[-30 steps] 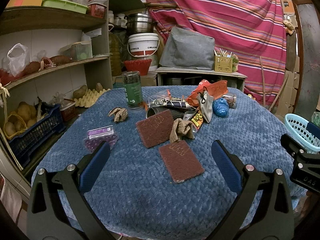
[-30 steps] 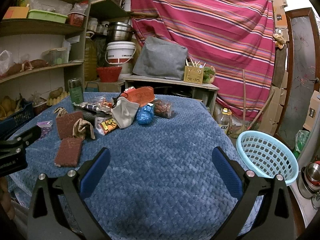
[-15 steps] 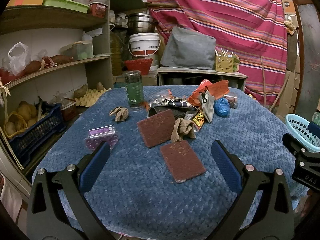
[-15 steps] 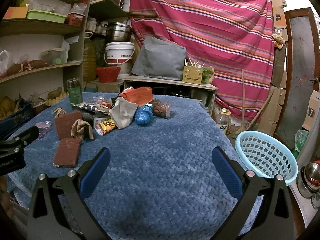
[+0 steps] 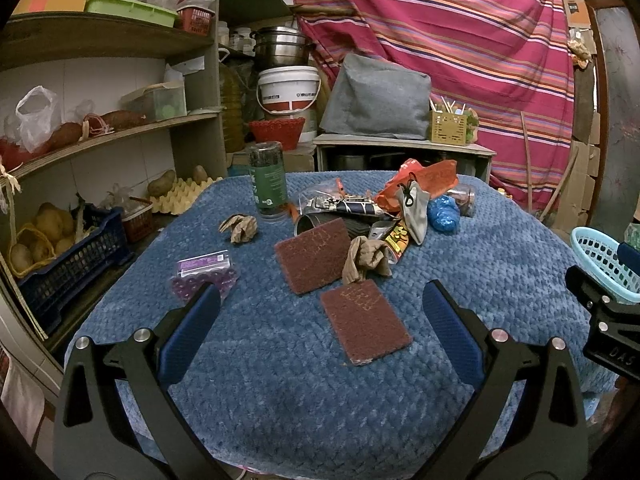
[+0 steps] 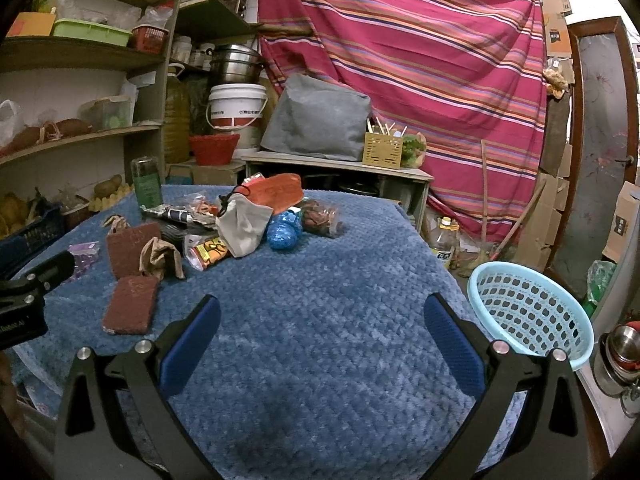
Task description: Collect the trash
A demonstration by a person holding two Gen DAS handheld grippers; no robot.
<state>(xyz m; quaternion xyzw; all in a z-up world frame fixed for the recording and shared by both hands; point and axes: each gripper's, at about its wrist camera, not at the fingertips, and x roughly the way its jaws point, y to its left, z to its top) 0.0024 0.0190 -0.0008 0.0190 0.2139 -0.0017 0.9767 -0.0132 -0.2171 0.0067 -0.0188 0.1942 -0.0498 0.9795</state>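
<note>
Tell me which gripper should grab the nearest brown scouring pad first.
Left. The left gripper is open, and the nearest scouring pad lies flat just ahead between its fingers. From the right gripper, also open, that pad sits well off to its left, nearer the basket.

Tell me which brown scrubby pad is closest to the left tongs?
The flat brown pad lying alone between the left tongs. The other pad sits farther back, leaning on the trash pile.
</note>
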